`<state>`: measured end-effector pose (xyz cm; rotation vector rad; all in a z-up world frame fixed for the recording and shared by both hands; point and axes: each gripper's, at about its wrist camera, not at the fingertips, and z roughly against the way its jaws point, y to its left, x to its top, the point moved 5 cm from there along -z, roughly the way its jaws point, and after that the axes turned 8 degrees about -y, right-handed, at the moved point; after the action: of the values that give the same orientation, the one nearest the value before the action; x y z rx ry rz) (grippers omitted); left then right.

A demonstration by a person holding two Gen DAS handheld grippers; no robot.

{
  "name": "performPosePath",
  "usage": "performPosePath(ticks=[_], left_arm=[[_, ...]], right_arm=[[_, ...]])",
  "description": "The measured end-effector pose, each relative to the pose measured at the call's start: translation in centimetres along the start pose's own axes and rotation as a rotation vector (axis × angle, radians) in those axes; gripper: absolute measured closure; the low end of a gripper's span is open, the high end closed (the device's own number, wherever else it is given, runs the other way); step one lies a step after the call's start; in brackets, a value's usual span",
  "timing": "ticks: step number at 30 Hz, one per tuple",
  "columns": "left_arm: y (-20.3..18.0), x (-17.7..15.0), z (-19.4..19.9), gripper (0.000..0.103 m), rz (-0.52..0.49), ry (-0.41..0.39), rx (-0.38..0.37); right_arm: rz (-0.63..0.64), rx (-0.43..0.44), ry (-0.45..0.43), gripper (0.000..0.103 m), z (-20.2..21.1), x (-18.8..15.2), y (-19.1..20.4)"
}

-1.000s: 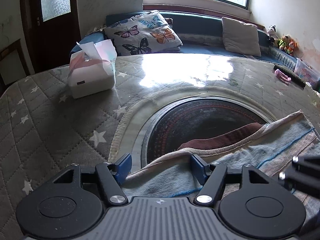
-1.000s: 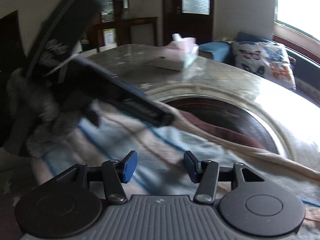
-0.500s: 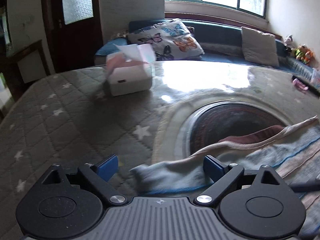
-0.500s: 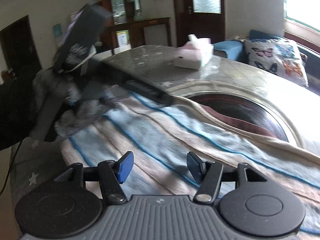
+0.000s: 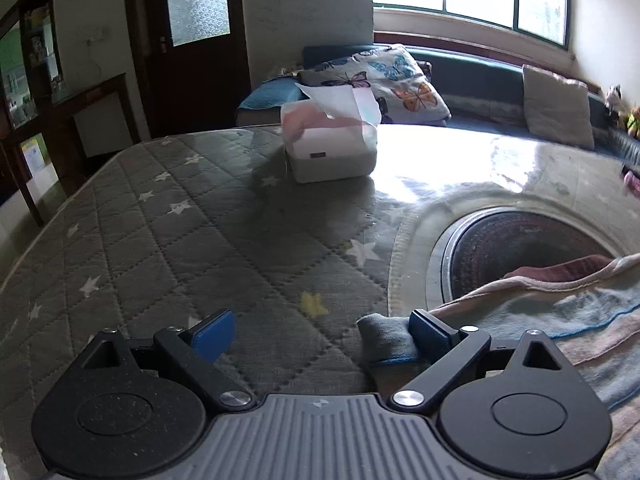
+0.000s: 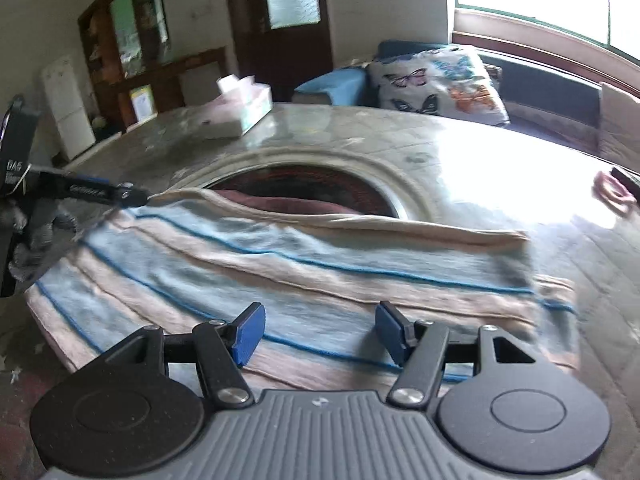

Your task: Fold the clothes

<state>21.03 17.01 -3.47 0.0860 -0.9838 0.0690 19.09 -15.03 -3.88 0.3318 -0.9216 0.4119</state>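
Observation:
A blue, beige and pink striped cloth [image 6: 320, 256] lies folded on the quilted star-pattern table [image 5: 160, 248], partly over a dark round inlay [image 5: 520, 248]. My left gripper [image 5: 322, 332] stands wide open at the cloth's left end. The cloth's corner [image 5: 380, 336] lies loose against the inside of its right finger, and bare table shows between the pads. My right gripper [image 6: 320, 330] hovers open low over the cloth's near stripes, gripping nothing. In the right wrist view, a finger [image 6: 100, 192] of the left gripper reaches the cloth's far left corner, held by a gloved hand [image 6: 36, 228].
A white tissue box [image 5: 328, 152] stands on the far side of the table. A small pink item [image 6: 612, 192] lies near the table's right edge. Beyond the table are a sofa with a butterfly pillow [image 5: 384, 80], a dark door and a window.
The left gripper's jaws spread wide and let the cloth's edge go, and it slid left to the corner. The right gripper swung right along the cloth and opened a little more.

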Motion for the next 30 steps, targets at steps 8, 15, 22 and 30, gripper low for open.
performPosePath(ticks=[8, 15, 22, 30], left_arm=[[0.0, -0.8, 0.8, 0.006, -0.059, -0.013, 0.01], [0.1, -1.0, 0.3, 0.005, -0.056, -0.002, 0.012], [0.3, -1.2, 0.3, 0.003, -0.047, 0.004, 0.014], [0.3, -1.1, 0.1, 0.001, -0.043, 0.008, 0.018]], right_arm=[[-0.069, -0.074, -0.014, 0.039, 0.7, 0.3, -4.1], [-0.086, -0.126, -0.025, 0.04, 0.3, 1.1, -5.7], [-0.133, -0.155, -0.033, 0.044, -1.6, 2.2, -7.6], [-0.213, -0.236, -0.064, 0.058, 0.6, 1.6, -10.1]])
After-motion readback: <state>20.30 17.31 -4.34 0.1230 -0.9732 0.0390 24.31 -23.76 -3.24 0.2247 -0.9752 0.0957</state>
